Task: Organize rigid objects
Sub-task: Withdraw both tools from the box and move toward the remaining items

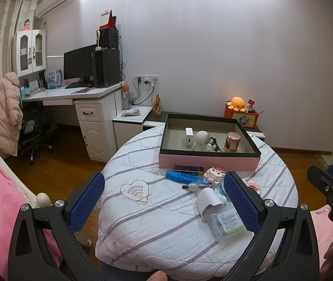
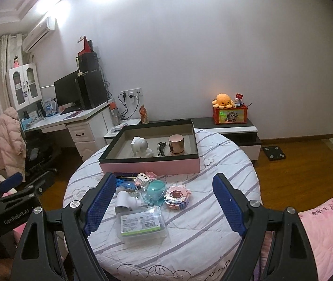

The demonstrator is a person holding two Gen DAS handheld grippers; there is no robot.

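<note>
We are holding the left gripper (image 1: 166,201) and the right gripper (image 2: 164,208) spread wide and empty above the round tabletop (image 2: 213,222). The pink tray (image 2: 152,165) is sitting at twelve o'clock, carrying a white robot figure (image 2: 140,146) and a copper jar (image 2: 176,144). The clear plastic case (image 2: 141,223) is lying at six o'clock, with the teal dish (image 2: 155,188) and pink brick model (image 2: 175,196) between it and the tray.

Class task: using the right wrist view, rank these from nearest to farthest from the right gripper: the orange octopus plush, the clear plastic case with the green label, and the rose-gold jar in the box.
Measured from the right gripper:
1. Clear plastic case: on the quilt, just ahead between the fingers.
2. Rose-gold jar: inside the pink box, right part.
3. Orange octopus plush: on the red box by the wall.
</note>
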